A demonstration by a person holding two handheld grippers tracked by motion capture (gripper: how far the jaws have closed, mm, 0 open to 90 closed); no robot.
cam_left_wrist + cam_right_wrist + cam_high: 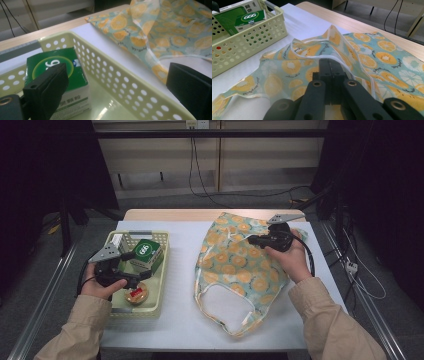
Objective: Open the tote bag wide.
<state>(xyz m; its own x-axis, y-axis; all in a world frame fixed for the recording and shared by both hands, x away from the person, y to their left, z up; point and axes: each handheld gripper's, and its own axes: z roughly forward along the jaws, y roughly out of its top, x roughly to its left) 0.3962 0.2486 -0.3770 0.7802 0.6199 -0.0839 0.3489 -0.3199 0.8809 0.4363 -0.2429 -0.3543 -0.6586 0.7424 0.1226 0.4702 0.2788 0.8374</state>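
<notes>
high view: perforated plastic basket, crumpled fabric bag

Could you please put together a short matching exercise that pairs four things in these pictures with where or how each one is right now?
Things:
1. green box
2. fabric bag
3. left hand-held gripper
4. right hand-held gripper

States:
A. jaws shut on the bag's cloth
B. lying flat on the white table cover
C. jaws open over the basket
D. standing inside the basket

Pairs: 1-D, 2-B, 3-C, 4-A
</notes>
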